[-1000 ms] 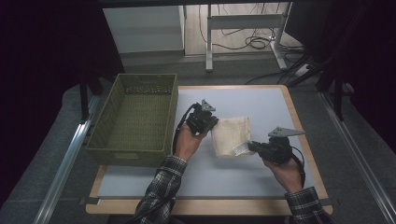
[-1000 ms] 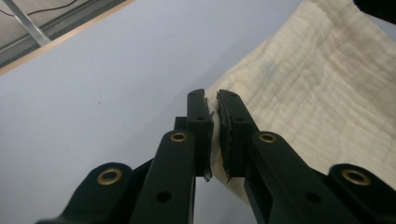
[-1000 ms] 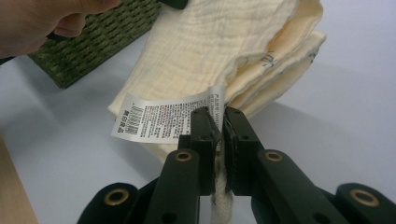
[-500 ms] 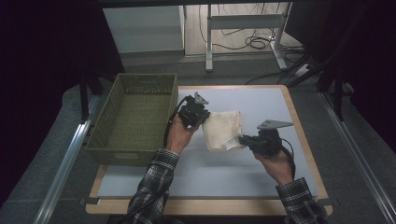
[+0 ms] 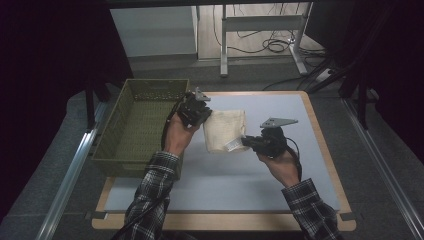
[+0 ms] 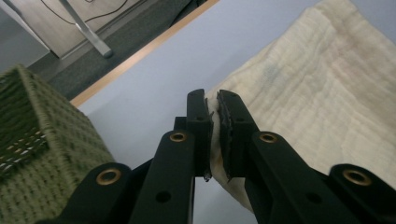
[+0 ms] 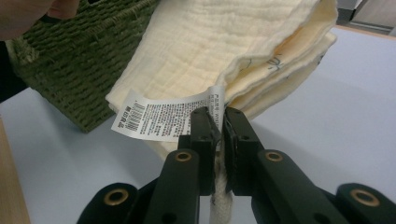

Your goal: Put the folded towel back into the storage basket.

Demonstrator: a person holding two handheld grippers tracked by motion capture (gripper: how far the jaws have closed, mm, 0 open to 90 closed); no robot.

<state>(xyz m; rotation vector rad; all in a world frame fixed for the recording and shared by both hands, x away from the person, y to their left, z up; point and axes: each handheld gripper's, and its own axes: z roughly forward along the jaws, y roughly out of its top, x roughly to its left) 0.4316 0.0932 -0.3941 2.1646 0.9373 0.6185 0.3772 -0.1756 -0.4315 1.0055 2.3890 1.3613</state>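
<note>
Cream folded cloth [image 5: 224,130] hangs between my two grippers above the pale table [image 5: 320,165], just right of the green woven basket [image 5: 135,125]. My left gripper [image 6: 212,100] has its jaws pinching one edge of the cloth. My right gripper [image 7: 215,114] has its jaws clamped on the opposite edge, right by the white care label [image 7: 159,119].
</note>
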